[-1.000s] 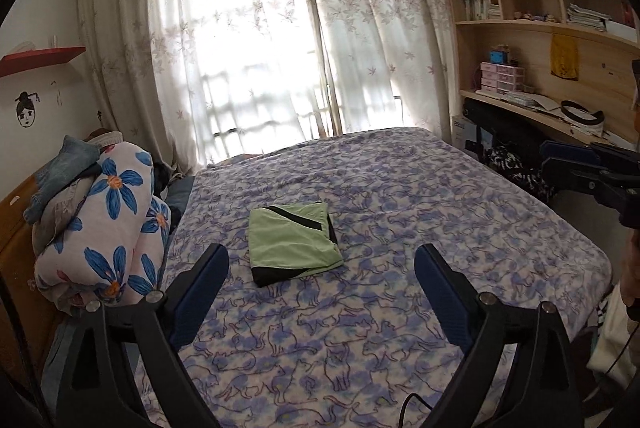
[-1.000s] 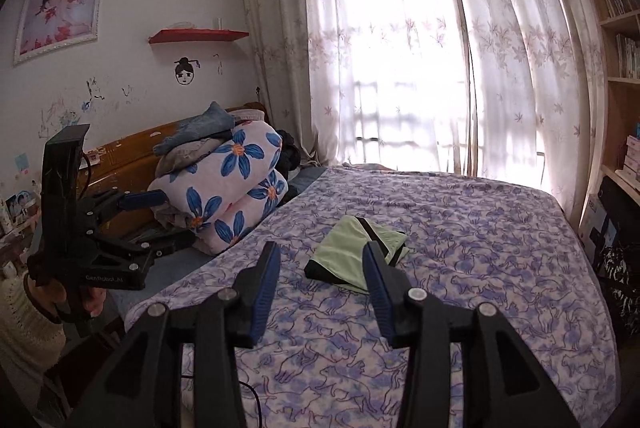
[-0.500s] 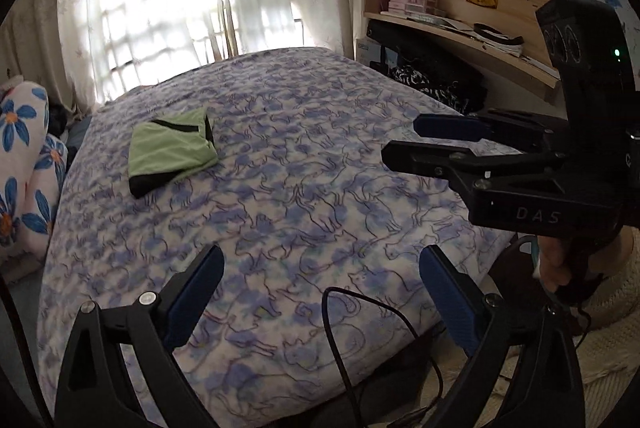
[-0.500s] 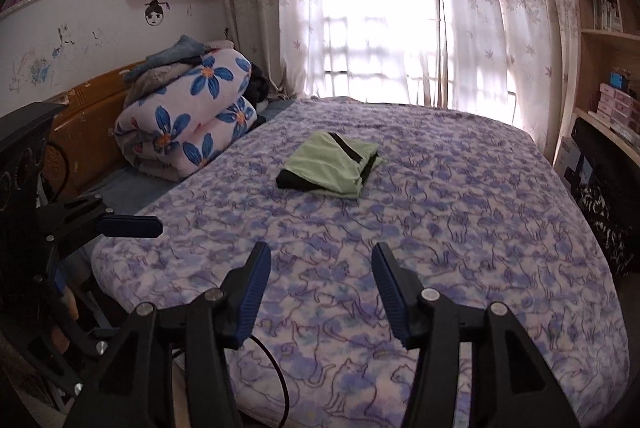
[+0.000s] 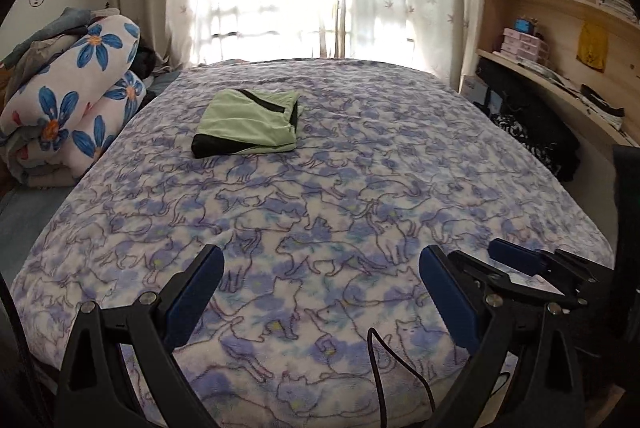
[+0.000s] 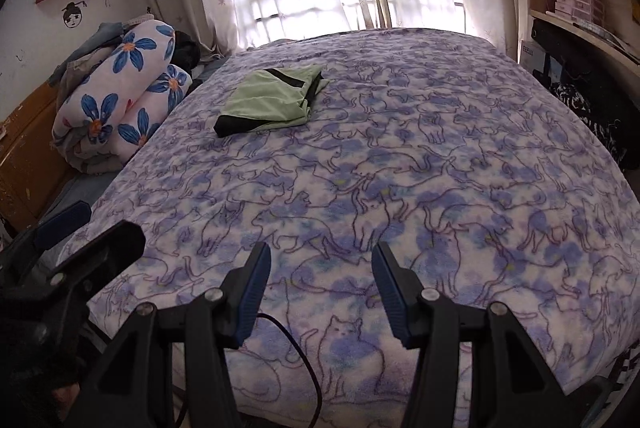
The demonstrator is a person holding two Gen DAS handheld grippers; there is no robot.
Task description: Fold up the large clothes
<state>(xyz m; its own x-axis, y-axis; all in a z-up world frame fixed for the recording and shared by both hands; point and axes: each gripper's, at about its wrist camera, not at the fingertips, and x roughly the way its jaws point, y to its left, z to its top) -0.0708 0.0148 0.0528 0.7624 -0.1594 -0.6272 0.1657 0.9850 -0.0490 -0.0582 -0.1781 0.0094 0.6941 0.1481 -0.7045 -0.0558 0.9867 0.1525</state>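
Observation:
A light green garment with black trim (image 5: 250,122) lies folded into a neat rectangle on the far left part of the bed; it also shows in the right wrist view (image 6: 274,100). My left gripper (image 5: 322,294) is open and empty above the bed's near edge, far from the garment. My right gripper (image 6: 320,290) is open and empty, also at the near edge. The right gripper shows at the right of the left wrist view (image 5: 532,268), and the left gripper shows at the left of the right wrist view (image 6: 76,232).
The bed carries a purple cat-print blanket (image 5: 360,196). A rolled flowered quilt (image 5: 68,100) with clothes on top lies at the left by the headboard (image 6: 28,144). Shelves and a desk (image 5: 560,84) stand at the right. Curtained windows are behind. A black cable (image 5: 380,368) hangs near.
Both grippers have drawn back from the folded garment to the bed's near edge. The left wrist view swung right, then back toward the bed. The garment has not moved.

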